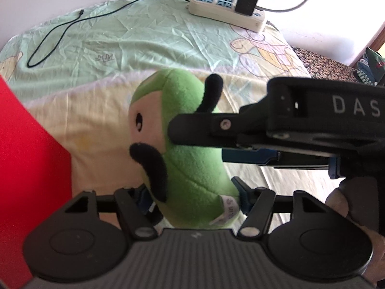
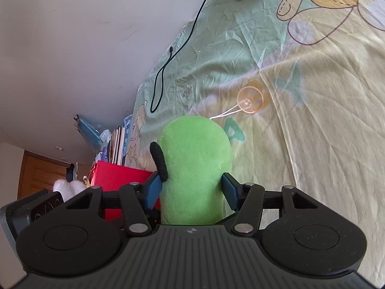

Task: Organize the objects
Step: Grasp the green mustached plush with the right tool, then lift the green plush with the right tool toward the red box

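Two grippers on one plush

Both grippers hold the green plush (image 1: pixel 182 149) above the sheet (image 1: pixel 101 110). The left gripper (image 1: pixel 192 197) is clamped on its lower end; the right gripper (image 2: pixel 191 192) squeezes its body from the side, its blue pads (image 2: pixel 229 191) pressed into the fabric. The plush stands roughly upright, long axis pointing away from the left gripper. A red box (image 1: pixel 28 159) sits just left, nearer the left hand, likely the destination. Farther back lie a suction cup (image 2: pixel 250 100), cable (image 1: pixel 55 38) and power strip (image 1: pixel 226 9).

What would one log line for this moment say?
left tongs: gripping plush toy | right tongs: gripping same toy | red box: beside
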`<state>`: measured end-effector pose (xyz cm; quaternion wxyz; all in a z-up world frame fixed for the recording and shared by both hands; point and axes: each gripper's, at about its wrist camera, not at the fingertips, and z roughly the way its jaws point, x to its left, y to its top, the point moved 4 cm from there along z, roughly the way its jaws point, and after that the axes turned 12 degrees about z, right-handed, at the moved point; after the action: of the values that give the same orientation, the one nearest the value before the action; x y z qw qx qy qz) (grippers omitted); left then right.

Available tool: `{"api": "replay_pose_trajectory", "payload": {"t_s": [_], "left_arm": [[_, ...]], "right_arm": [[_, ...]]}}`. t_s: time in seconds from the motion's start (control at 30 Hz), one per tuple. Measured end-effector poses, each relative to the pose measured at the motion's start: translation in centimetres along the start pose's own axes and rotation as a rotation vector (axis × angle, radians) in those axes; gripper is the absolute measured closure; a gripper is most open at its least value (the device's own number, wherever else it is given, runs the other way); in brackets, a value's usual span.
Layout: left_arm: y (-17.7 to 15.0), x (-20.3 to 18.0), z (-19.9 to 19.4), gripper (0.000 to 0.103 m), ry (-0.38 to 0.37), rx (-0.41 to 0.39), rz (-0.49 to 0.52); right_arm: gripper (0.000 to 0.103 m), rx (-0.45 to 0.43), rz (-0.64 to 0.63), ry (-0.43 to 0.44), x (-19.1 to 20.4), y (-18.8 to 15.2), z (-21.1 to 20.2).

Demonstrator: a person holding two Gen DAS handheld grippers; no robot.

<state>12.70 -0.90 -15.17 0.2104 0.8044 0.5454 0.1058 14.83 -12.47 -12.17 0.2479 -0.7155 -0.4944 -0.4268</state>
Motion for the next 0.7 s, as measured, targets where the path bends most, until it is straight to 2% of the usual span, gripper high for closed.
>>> {"api": "replay_pose_trajectory", "payload": {"t_s": [0.37, 0.7], "left_arm": [[-3.3, -2.4, -2.0, 0.037, -0.008, 0.036, 0.042], [-7.8, -3.7, -3.2, 0.037, -0.006, 0.084, 0.06]], "right_arm": [[0.046, -0.014, 0.021, -0.011, -0.6, -4.1, -2.5], [0.045, 0.026, 0.037, -0.026, -1.8, -8.8, -3.3]]}}
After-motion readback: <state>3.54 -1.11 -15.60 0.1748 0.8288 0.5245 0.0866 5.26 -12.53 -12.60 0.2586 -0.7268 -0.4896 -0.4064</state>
